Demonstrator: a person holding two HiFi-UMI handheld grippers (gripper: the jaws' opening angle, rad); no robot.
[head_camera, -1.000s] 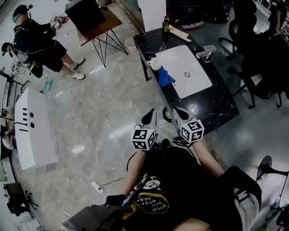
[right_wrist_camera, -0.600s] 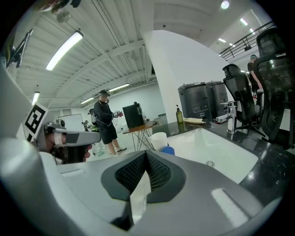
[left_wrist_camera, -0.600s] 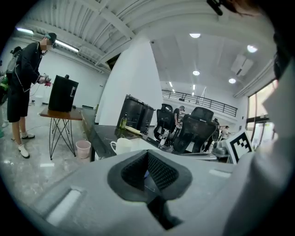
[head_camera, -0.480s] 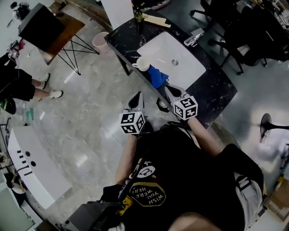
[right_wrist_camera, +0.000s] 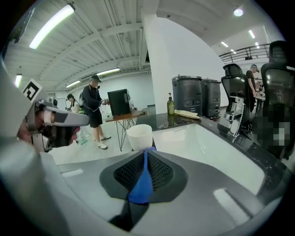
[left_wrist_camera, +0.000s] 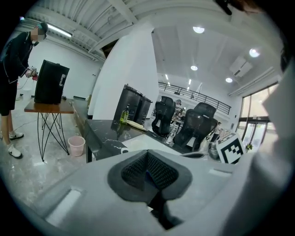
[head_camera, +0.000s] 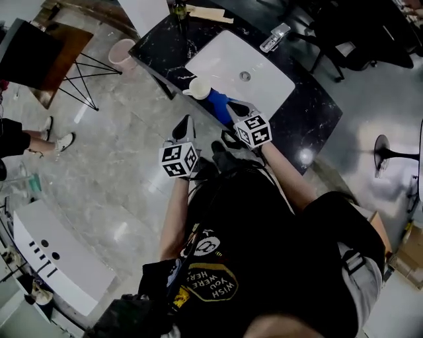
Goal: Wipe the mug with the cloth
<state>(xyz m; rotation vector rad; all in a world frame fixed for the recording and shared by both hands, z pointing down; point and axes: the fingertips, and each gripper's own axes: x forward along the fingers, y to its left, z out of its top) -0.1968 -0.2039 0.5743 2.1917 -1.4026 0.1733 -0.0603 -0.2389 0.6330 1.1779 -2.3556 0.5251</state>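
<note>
The white ceramic mug (head_camera: 199,88) is standing upright at the near long edge of the black marble worktop (head_camera: 310,112), by the near-left corner of the white inset sink (head_camera: 264,86). The crumpled blue cloth (head_camera: 218,107) is lying just beside it, spilling over that same edge, so both are sitting where tongs coming from the floor side can get at them w/o crossing the basin. The right gripper (head_camera: 236,107) is pointing at the cloth from the near edge, its jaws pressed to a thin slit. Blue is showing through that slit w/ the mug right behind, and I'm reading that as cloth lying ahead, not pinched, though contact can't be ruled out. The left gripper (head_camera: 184,125) is hanging off the worktop over the grey floor, short of the near edge and left of the mug, jaws together, nothing between them. It's prob. waiting to steady the mug. Room is opening mostly on the floor side. The sink is dropping away just beyond the mug, and the green bottle (head_camera: 178,8) at the far-left corner and the chrome tap (head_camera: 274,36) along the far edge are sitting well apart from the work.
</note>
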